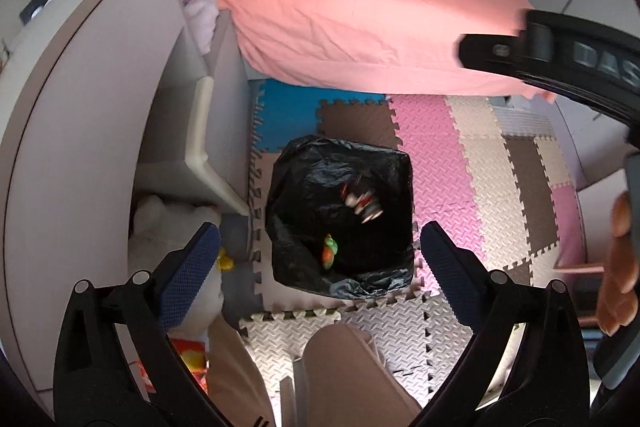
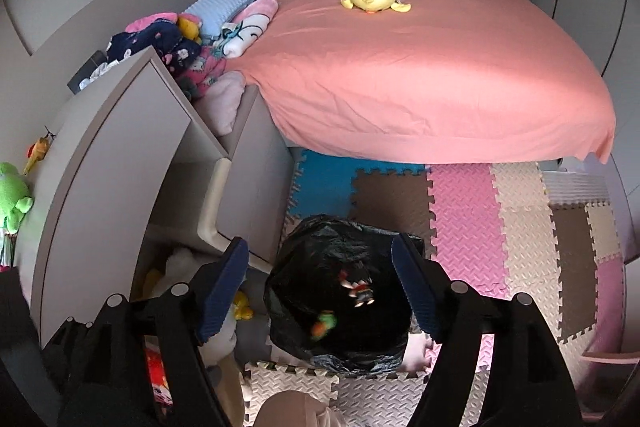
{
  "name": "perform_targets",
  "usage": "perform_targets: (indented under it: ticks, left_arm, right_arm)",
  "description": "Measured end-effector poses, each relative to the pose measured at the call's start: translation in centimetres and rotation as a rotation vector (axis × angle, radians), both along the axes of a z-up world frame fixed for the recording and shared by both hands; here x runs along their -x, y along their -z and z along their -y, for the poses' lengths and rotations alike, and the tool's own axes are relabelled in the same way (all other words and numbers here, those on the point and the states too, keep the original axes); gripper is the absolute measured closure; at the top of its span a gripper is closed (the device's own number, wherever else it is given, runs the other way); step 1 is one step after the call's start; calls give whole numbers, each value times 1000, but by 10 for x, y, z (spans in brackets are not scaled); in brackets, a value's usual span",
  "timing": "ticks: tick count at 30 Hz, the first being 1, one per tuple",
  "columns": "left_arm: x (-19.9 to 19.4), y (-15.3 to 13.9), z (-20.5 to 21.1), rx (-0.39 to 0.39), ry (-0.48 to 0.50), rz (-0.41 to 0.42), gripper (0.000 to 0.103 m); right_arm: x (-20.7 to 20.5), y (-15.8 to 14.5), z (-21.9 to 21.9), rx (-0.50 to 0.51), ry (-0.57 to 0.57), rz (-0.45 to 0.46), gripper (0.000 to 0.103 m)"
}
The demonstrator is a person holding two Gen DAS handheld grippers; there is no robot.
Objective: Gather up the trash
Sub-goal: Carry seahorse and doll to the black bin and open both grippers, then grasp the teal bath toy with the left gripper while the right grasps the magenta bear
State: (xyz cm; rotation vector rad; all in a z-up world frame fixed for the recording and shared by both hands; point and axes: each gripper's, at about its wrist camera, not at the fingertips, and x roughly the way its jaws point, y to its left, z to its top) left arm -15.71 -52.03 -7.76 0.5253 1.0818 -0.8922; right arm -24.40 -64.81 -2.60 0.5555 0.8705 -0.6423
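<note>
Black-lined trash bin is centred directly below both spread, empty tools, left tool and right tool, equally near.

Soft, even daylight fills both views, brightest on the bed and palest on the mat just in front of it, with no hard glare. The bin below the bed is a near-black hollow, and the small items inside it are smeared by motion blur, as is the dark device at the bed's right edge in the left view. Fisheye distortion bows the cabinet left of the bed, and the corners fall into dark vignette.
</note>
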Motion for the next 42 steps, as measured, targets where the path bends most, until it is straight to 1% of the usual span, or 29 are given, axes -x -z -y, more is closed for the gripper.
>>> perform_targets:
  ticks: [5, 9, 12, 16, 20, 24, 28, 32, 35, 37, 39, 42]
  left_arm:
    - [-16, -13, -20, 20, -48, 11, 6]
    - [-26, -32, -36, 36, -64, 38, 6]
    - [-34, -47, -54, 50, -78, 75, 6]
    - [-49, -67, -83, 75, -122, 99, 6]
    - [-69, -87, -129, 99, -189, 119, 6]
    - [-85, -100, -177, 94, -265, 158, 6]
    - [-99, -105, -233, 79, -358, 192, 6]
    - [-113, -102, -295, 78, -477, 202, 7]
    - [-124, -98, -340, 72, -564, 197, 8]
    - [-131, -94, -364, 70, -615, 184, 8]
    - [-136, -90, -386, 65, -656, 177, 8]
    - [-145, -86, -414, 57, -701, 184, 8]
  right_arm:
    - [-5, -11, -14, 7, -36, 40, 28]
    - [-17, -31, -35, 26, -89, 82, 25]
    - [-28, -49, -55, 47, -142, 111, 24]
    - [-44, -69, -84, 57, -217, 141, 24]
    - [-64, -85, -118, 60, -311, 166, 24]
    - [-91, -96, -160, 53, -427, 193, 23]
    - [-123, -96, -204, 22, -534, 201, 23]
    - [-150, -90, -247, 10, -634, 192, 23]
    - [-170, -84, -279, 19, -713, 180, 23]
    - [-182, -78, -299, 39, -771, 164, 23]
    - [-197, -69, -318, 84, -819, 132, 23]
    - [-212, -58, -335, 156, -858, 92, 24]
